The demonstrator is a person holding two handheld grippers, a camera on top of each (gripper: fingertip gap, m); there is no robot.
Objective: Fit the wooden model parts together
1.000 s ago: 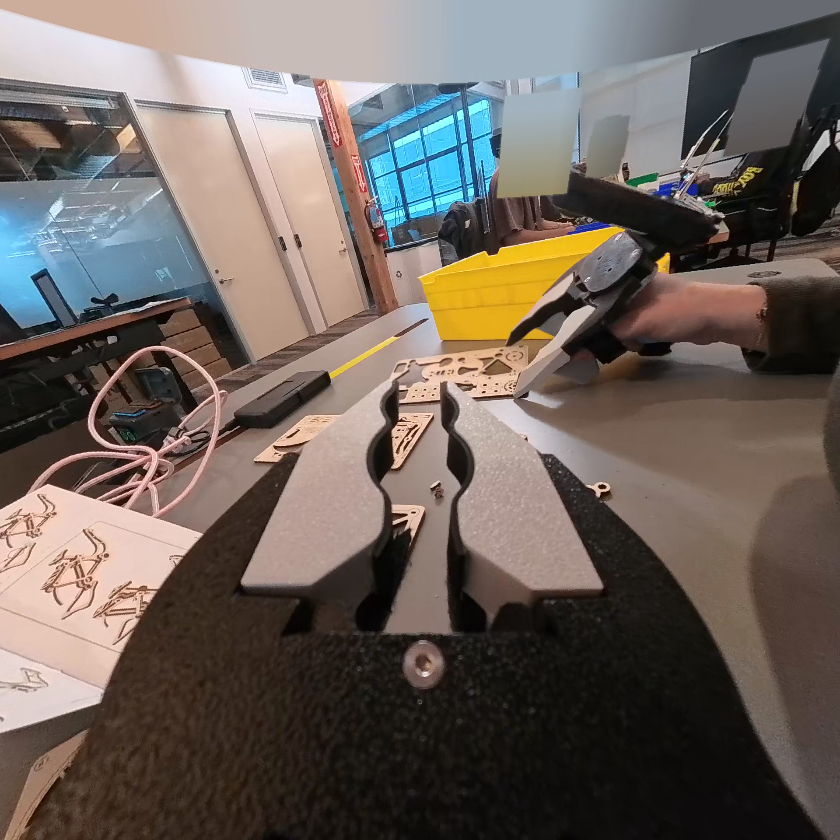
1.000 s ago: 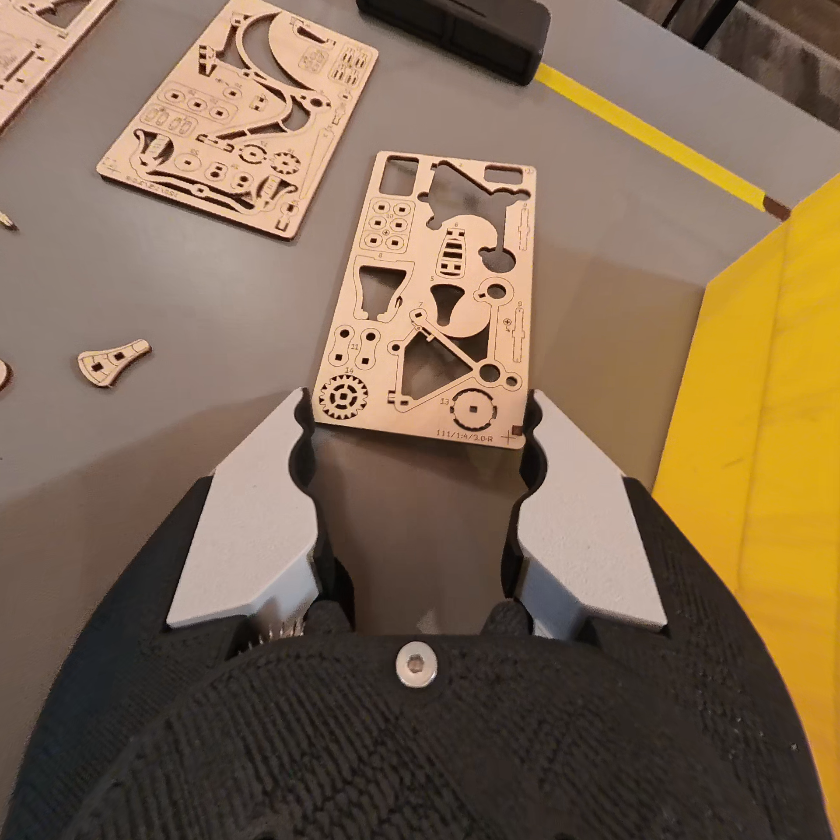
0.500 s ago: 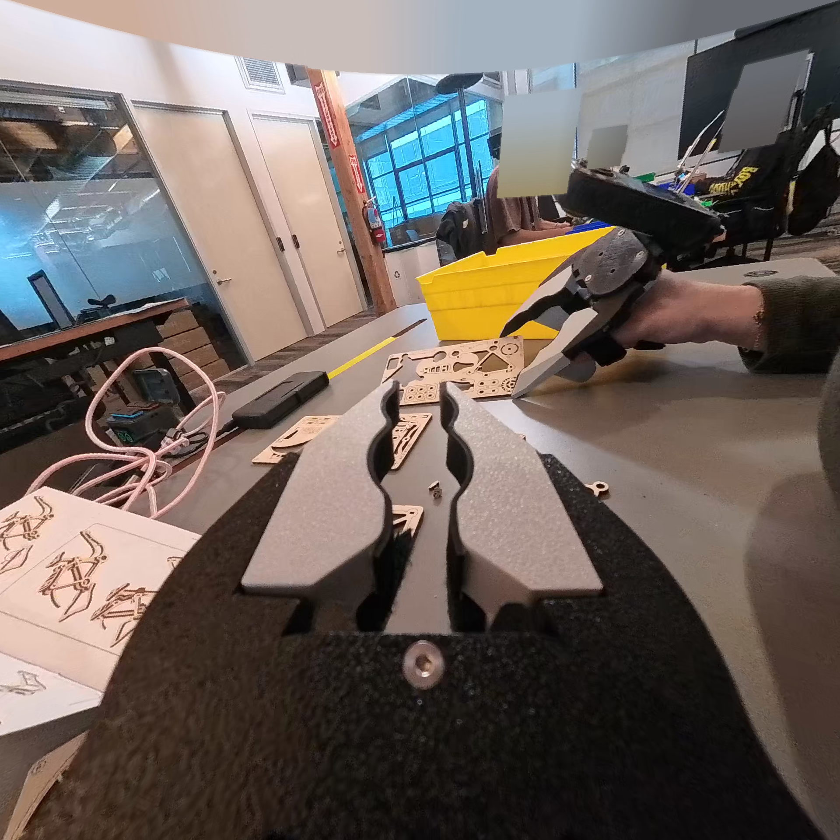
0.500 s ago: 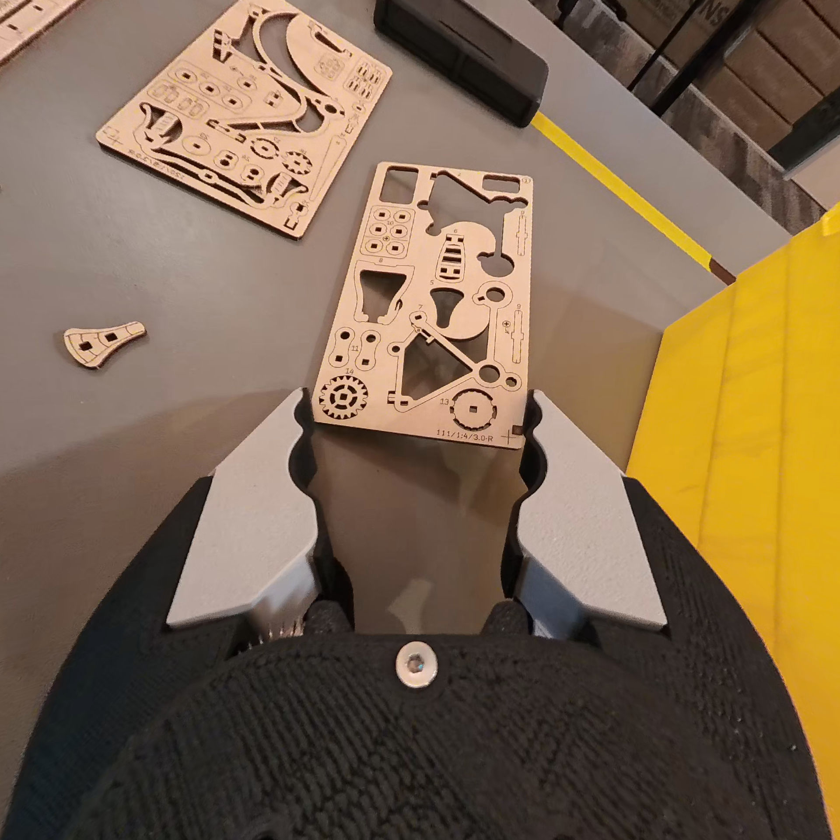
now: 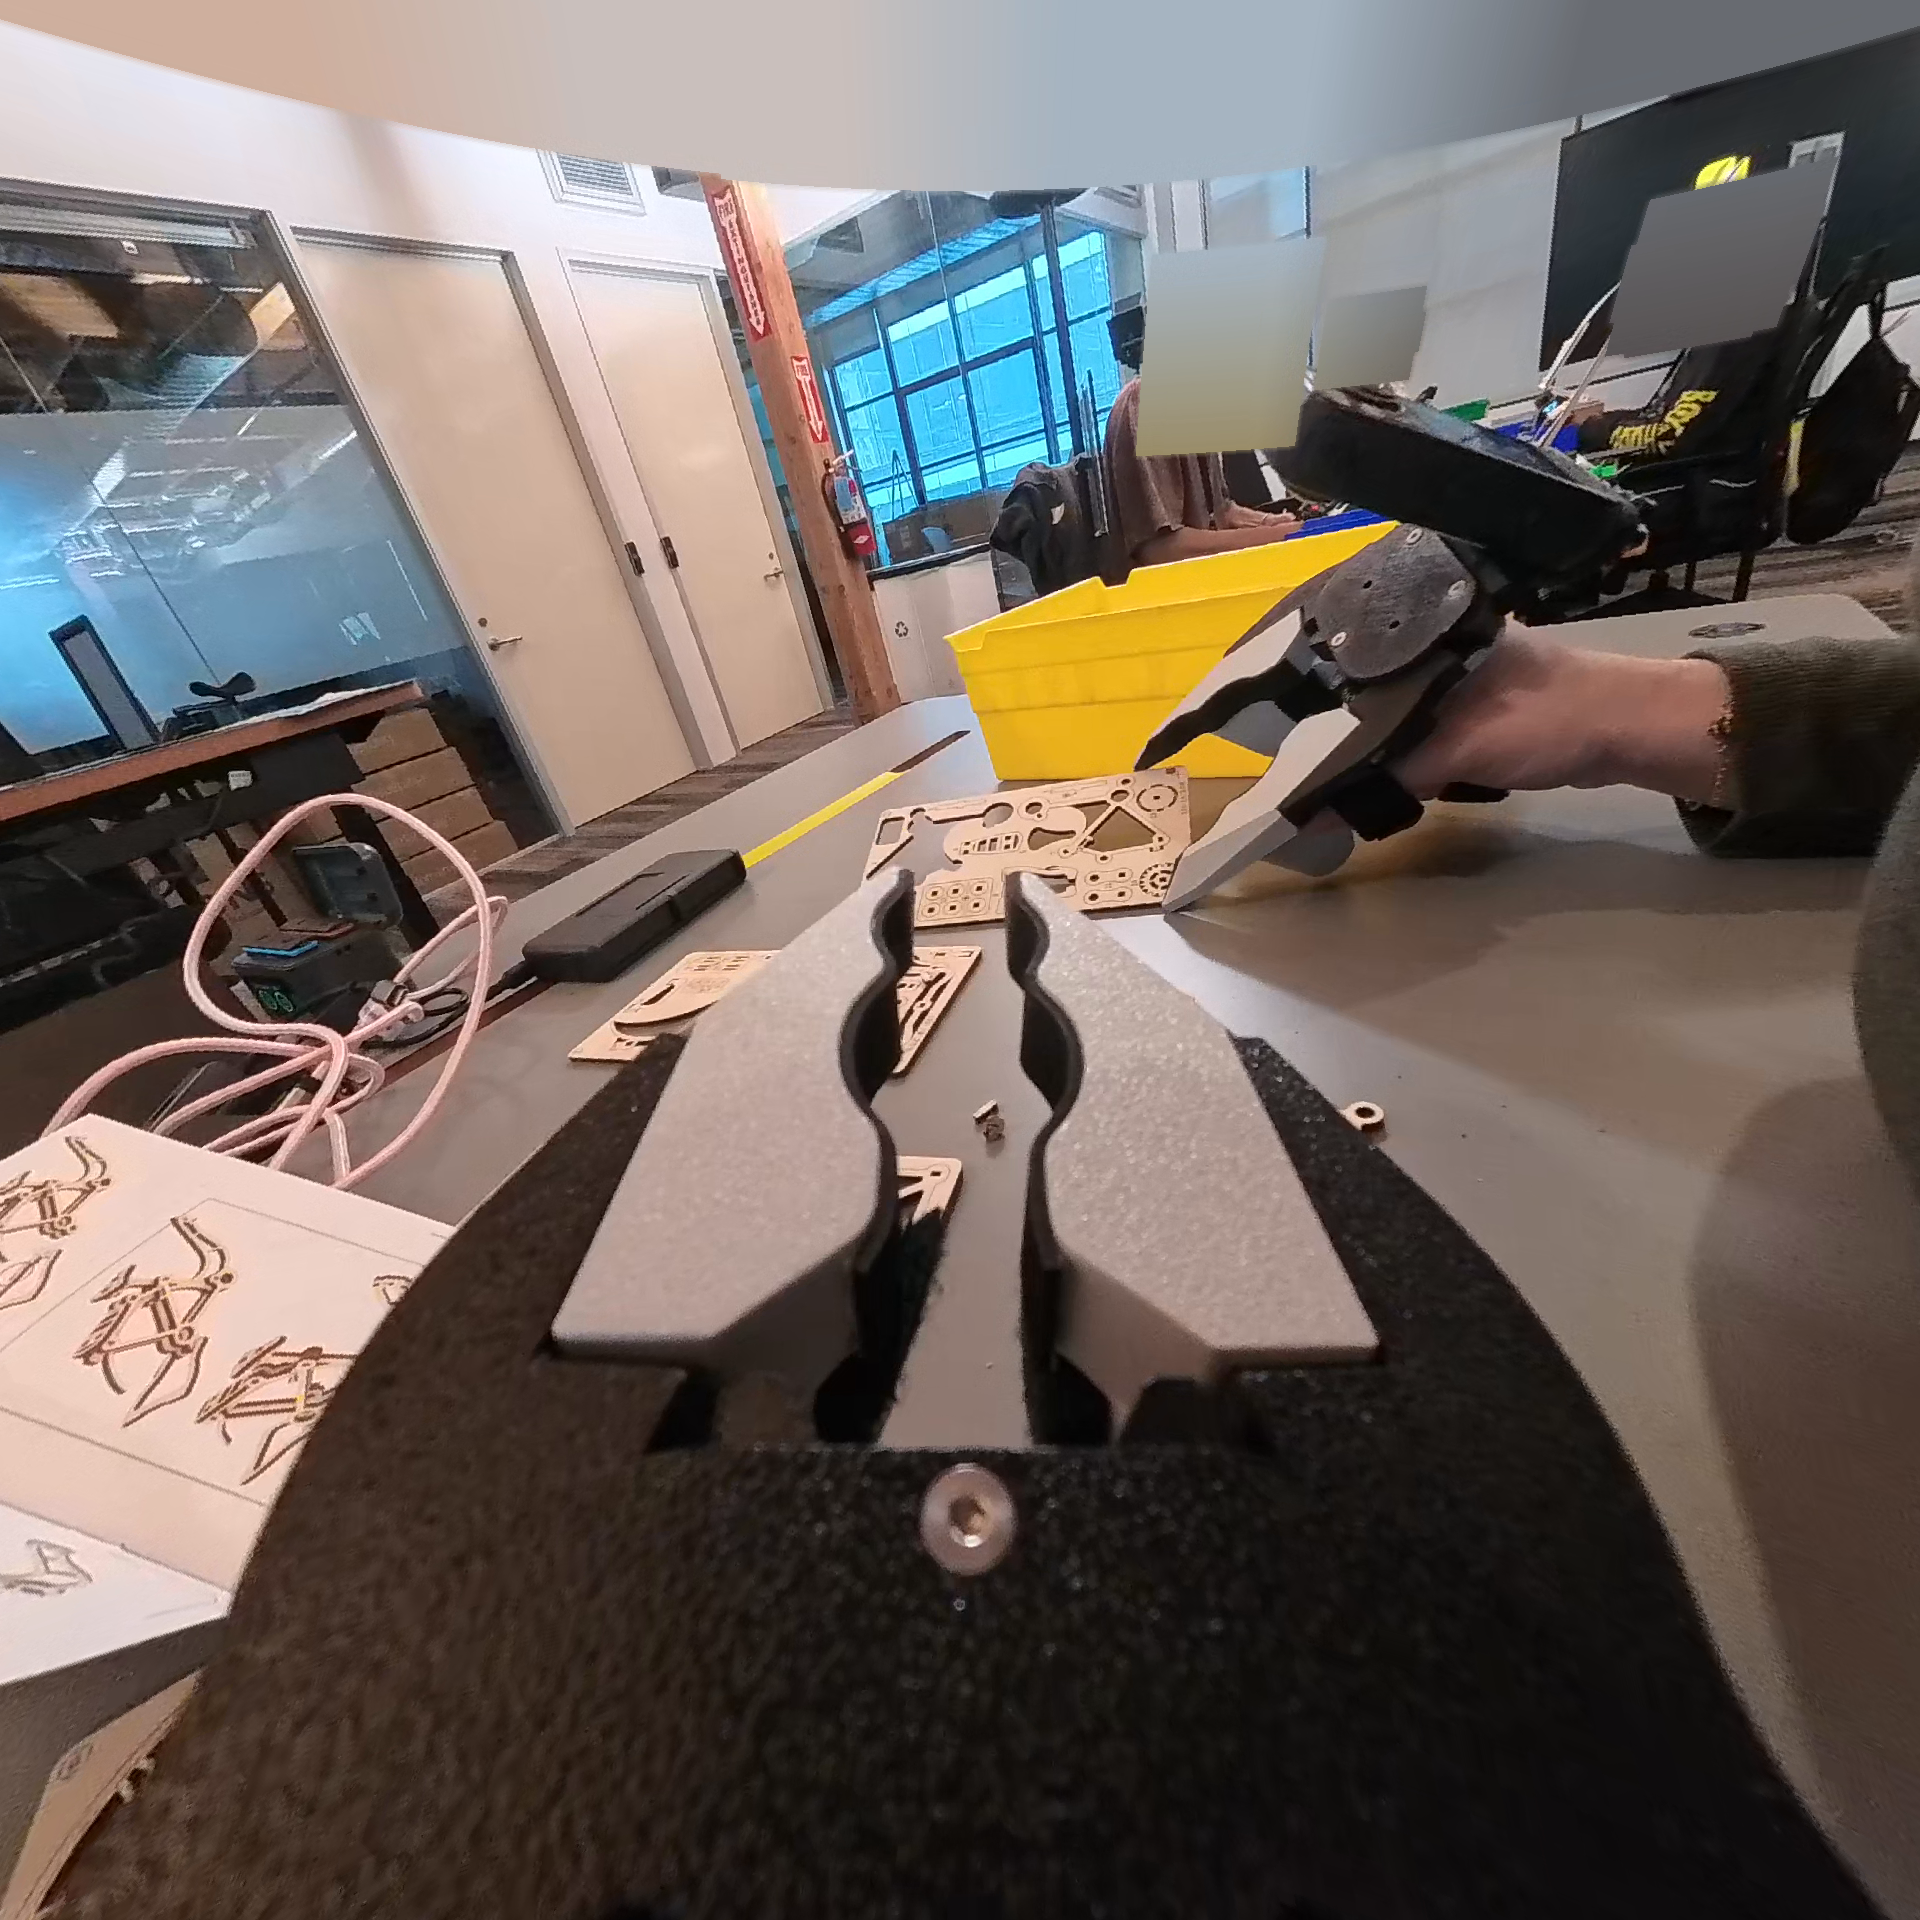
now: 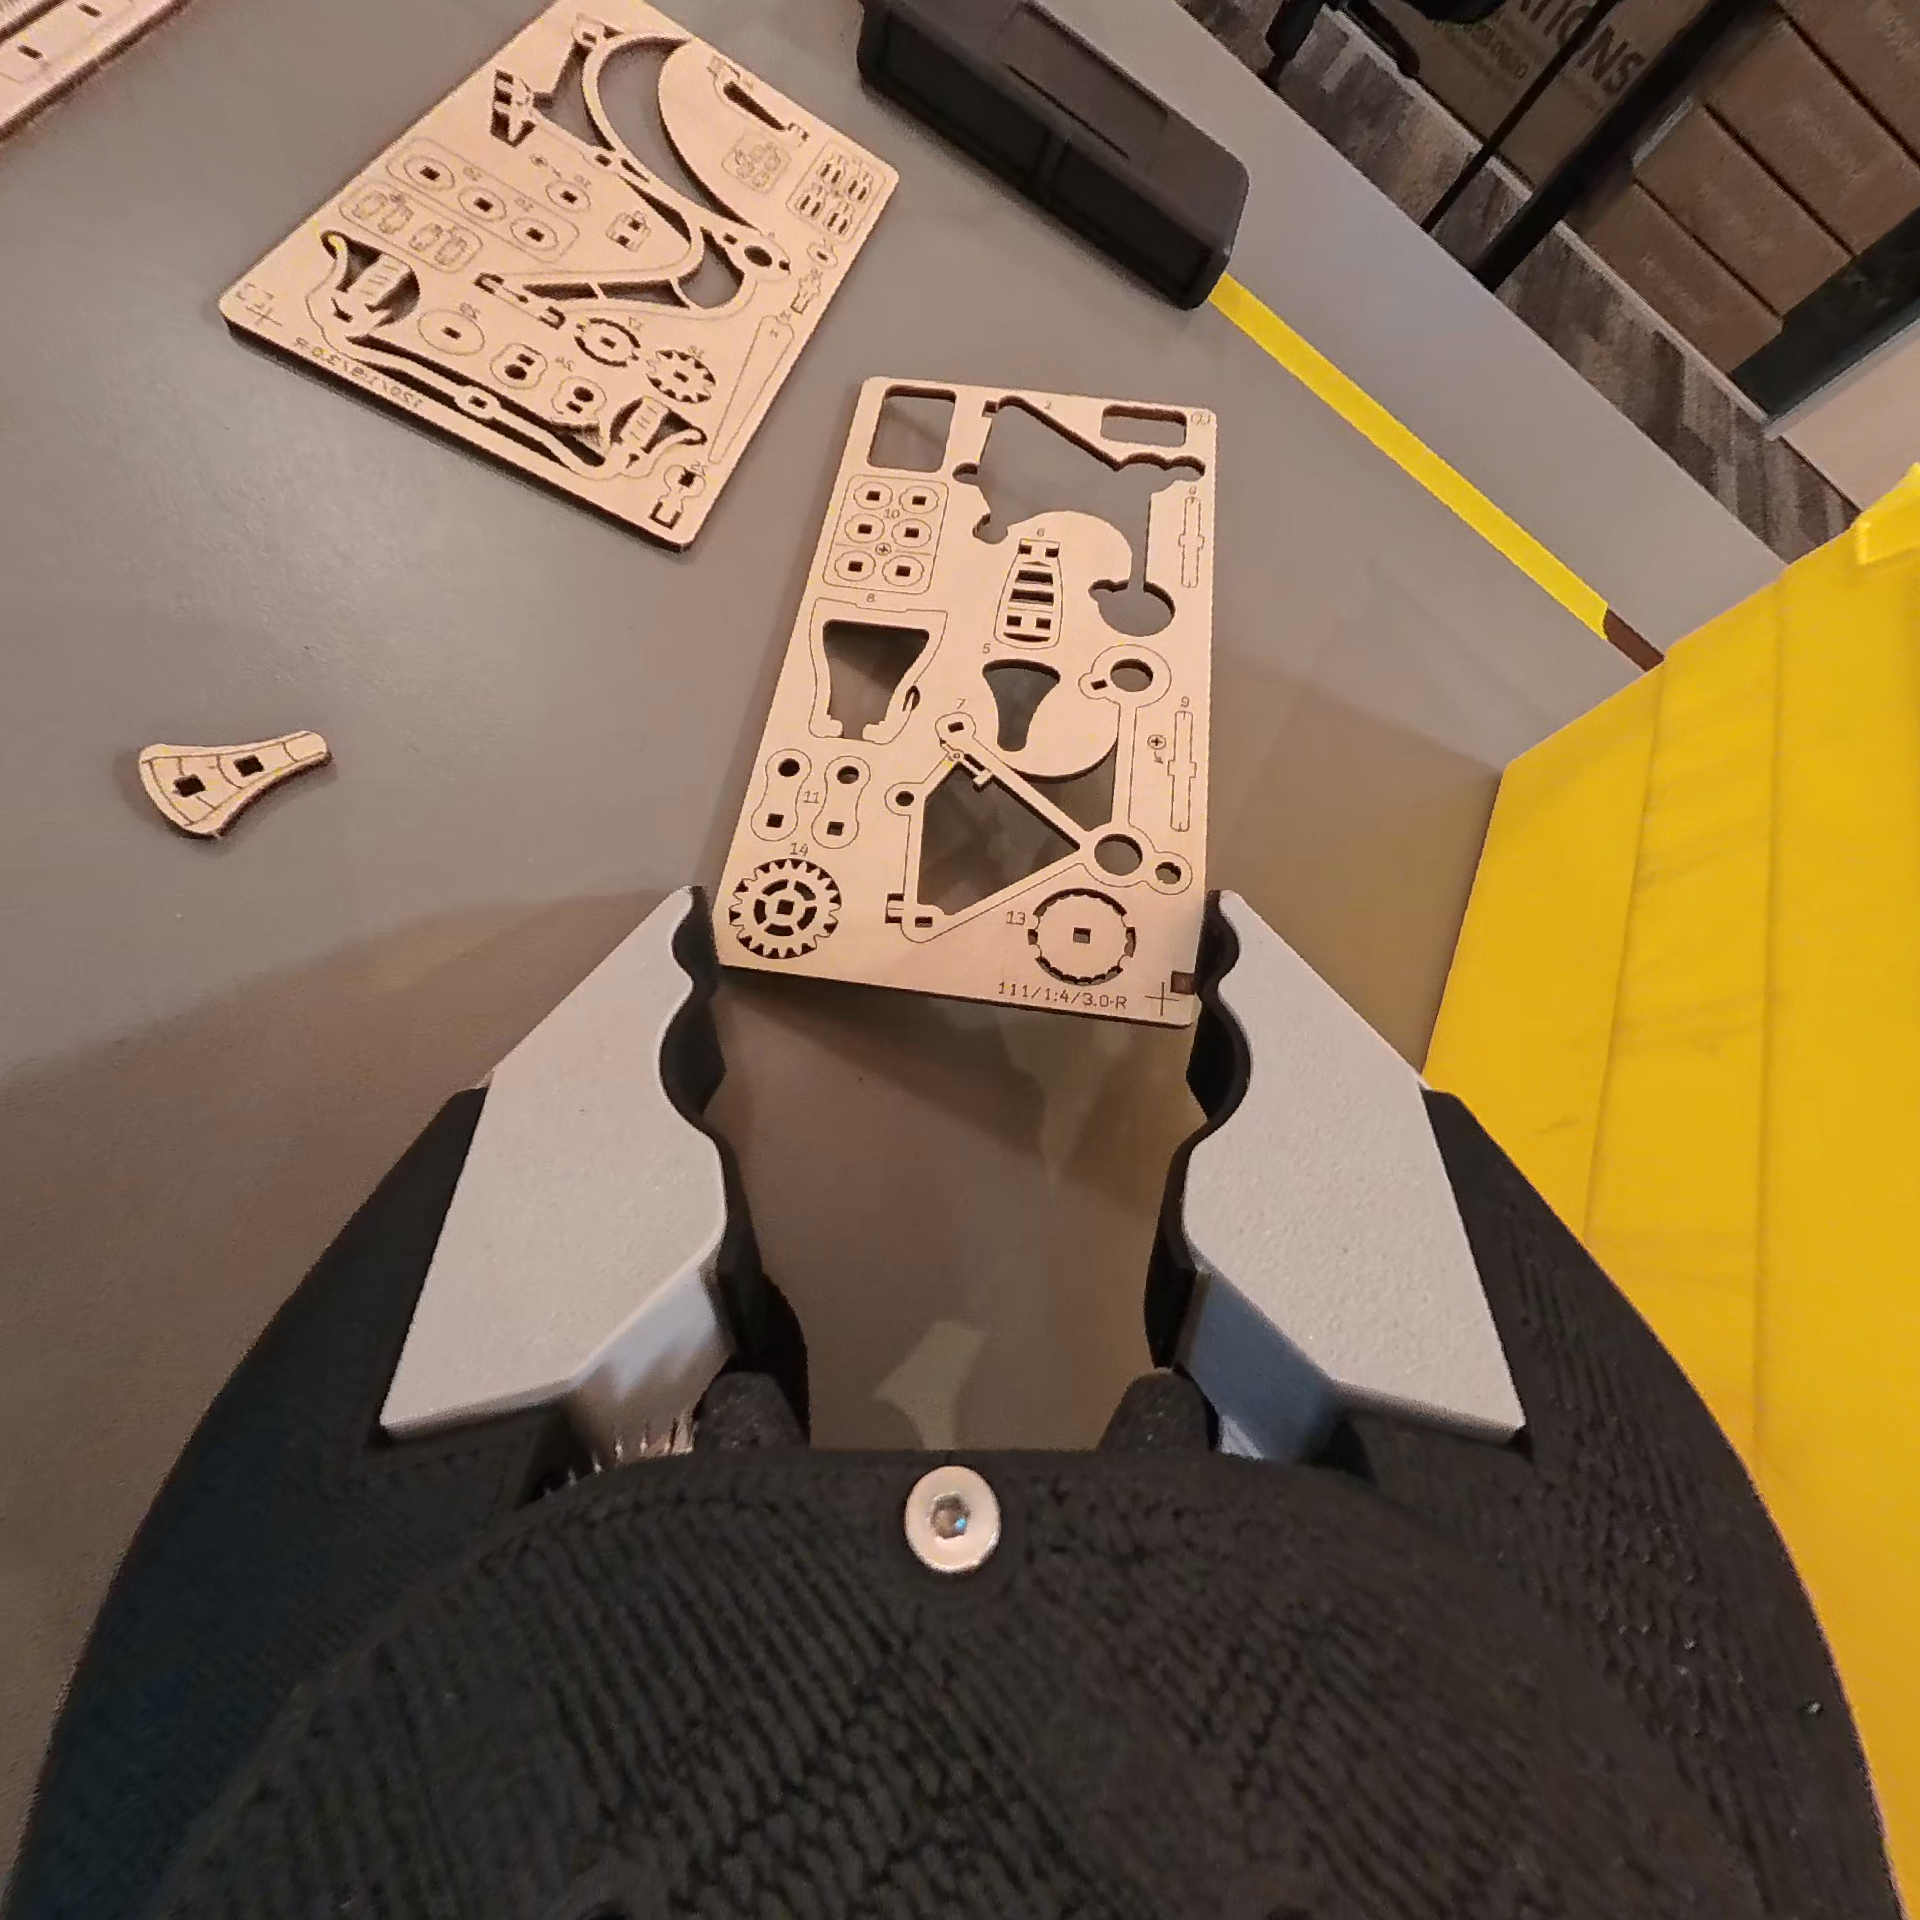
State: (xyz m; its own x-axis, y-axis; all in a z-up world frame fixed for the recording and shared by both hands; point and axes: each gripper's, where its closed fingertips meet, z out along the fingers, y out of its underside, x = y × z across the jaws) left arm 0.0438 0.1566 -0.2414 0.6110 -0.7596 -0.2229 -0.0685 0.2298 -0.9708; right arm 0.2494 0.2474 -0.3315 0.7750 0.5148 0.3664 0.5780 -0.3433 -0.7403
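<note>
My right gripper [image 6: 961,914] is shut on a laser-cut wooden parts sheet [image 6: 1081,748], its near corners pinched between the two fingertips. The sheet hangs a little above the grey table [image 6: 416,675] and casts a shadow. The left wrist view shows that gripper [image 5: 1155,829] in a hand, holding the sheet [image 5: 1039,842] tilted. My left gripper [image 5: 961,894] is empty, with a narrow gap between its jaws, low over the table. A second parts sheet [image 6: 561,260] lies flat to the left. A loose saddle-shaped wooden piece [image 6: 223,779] lies near it.
A yellow bin [image 6: 1714,935] stands close on the right. A black box [image 6: 1060,135] and a yellow tape line [image 6: 1403,436] lie beyond the sheets. In the left wrist view there is a pink cable [image 5: 312,997], an instruction page [image 5: 156,1299] and small wooden bits [image 5: 987,1127].
My right gripper has raised the held sheet off the table and carried it slightly leftward in the left wrist view. The left gripper has stayed still.
</note>
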